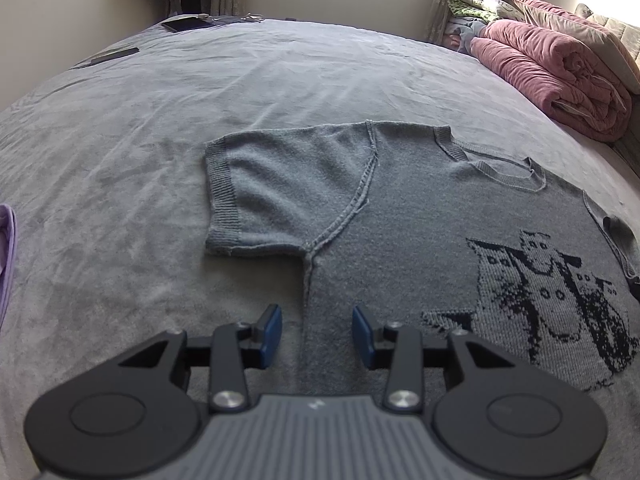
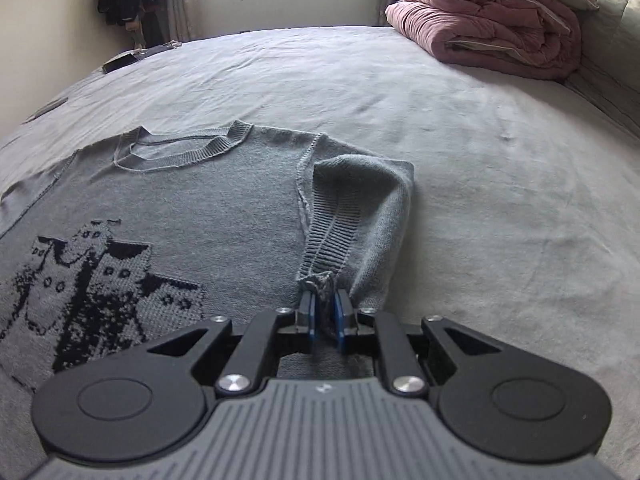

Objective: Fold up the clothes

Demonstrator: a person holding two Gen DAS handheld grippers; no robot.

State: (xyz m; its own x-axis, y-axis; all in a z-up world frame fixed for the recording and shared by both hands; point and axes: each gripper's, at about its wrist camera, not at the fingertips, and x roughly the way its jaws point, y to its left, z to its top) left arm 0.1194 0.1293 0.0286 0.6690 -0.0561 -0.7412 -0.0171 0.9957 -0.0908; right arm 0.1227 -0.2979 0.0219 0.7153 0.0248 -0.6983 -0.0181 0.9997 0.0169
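A grey knitted short-sleeved sweater with a black-and-white cat pattern lies flat on the grey bed sheet. In the left wrist view its one sleeve is spread out flat. My left gripper hovers open over the side seam just below that sleeve, nothing between its blue pads. In the right wrist view my right gripper is shut on the ribbed cuff of the other sleeve, which is lifted and bunched toward the sweater body.
A rolled pink quilt and pillows lie at the far right of the bed, also in the right wrist view as the pink quilt. Dark flat devices rest at the far left edge. A lilac cloth shows at the left border.
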